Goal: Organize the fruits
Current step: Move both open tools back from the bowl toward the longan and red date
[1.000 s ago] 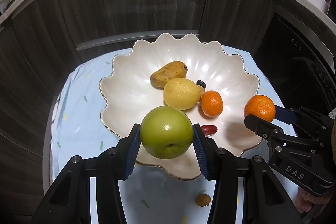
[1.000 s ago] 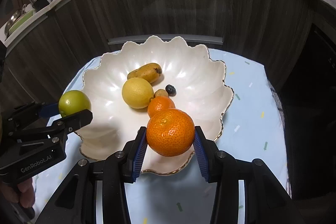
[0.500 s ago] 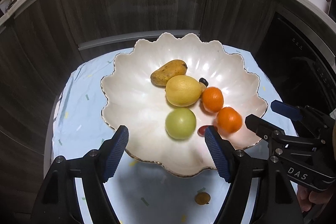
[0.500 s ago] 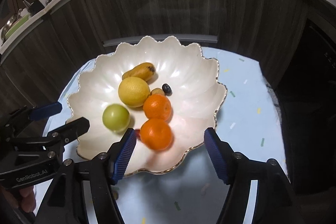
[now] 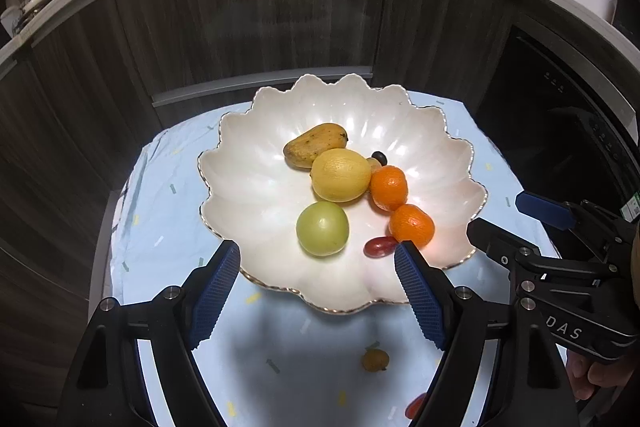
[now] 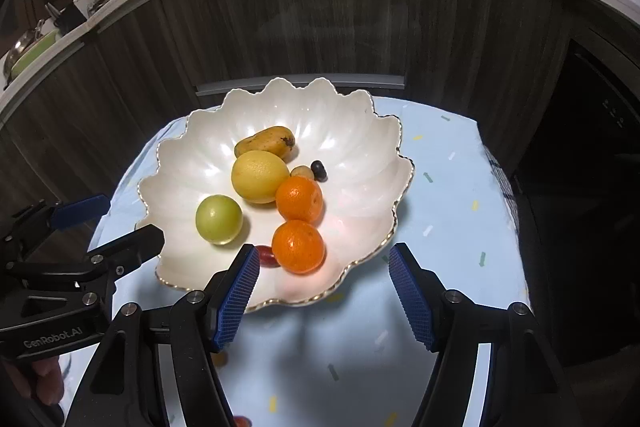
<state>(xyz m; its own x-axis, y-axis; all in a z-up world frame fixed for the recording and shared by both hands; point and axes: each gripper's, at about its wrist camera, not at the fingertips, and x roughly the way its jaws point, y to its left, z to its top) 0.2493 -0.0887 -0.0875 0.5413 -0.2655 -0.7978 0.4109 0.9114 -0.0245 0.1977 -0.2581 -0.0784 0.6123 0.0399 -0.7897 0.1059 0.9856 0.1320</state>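
Observation:
A white scalloped bowl point(image 5: 256, 195) point(image 6: 360, 155) holds a mango point(image 5: 314, 145), a lemon point(image 5: 340, 175), a green apple point(image 5: 322, 229) point(image 6: 219, 214), two oranges point(image 5: 412, 225) point(image 6: 298, 246), a red grape point(image 5: 380, 246) and a dark grape point(image 5: 379, 158). My left gripper point(image 5: 318, 291) is open and empty, just before the bowl's near rim. My right gripper point(image 6: 322, 293) is open and empty, also at the near rim. Each gripper shows in the other's view, the right one point(image 5: 516, 223) and the left one point(image 6: 108, 223).
The bowl sits on a light blue cloth point(image 5: 160, 219) over a small table. A small brown fruit point(image 5: 375, 360) and a red fruit point(image 5: 414, 407) lie on the cloth in front. Dark cabinets point(image 5: 248, 15) stand behind; a dark appliance point(image 5: 560, 131) is at right.
Both grippers opened and dropped their fruit: the green apple and the second orange now rest in the bowl. Both grippers drew back and up slightly.

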